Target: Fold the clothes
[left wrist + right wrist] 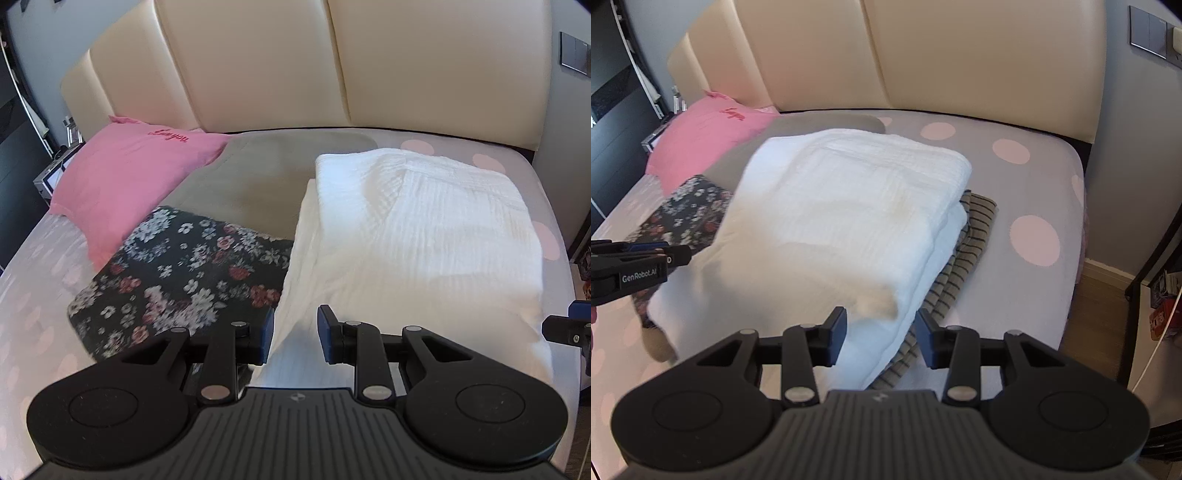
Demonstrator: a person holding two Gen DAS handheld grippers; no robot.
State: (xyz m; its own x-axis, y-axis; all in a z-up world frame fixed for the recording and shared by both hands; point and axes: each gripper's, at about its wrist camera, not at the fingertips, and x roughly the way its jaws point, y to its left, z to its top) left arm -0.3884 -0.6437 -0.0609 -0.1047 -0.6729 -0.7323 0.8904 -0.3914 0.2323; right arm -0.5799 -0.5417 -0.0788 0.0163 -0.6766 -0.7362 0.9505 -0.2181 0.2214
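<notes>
A folded white textured cloth (424, 229) (849, 206) lies on the bed, on top of a striped garment (964, 258) that sticks out at its right side. My left gripper (295, 336) hovers at the cloth's near left edge. Its jaws stand a little apart, with white fabric under the gap and no pad pressing on it. My right gripper (881, 334) is at the near right corner, jaws wide apart on either side of the folded corner without touching it. Each gripper shows at the edge of the other's view: the left gripper (679, 254) and the right gripper (569, 321).
A dark floral garment (184, 273) lies left of the white cloth, with a pink garment (129, 173) and a grey-green cloth (266, 177) behind it. The sheet (1034, 184) has pink dots. A cream headboard (258, 62) backs the bed. Wooden floor (1108, 306) lies to the right.
</notes>
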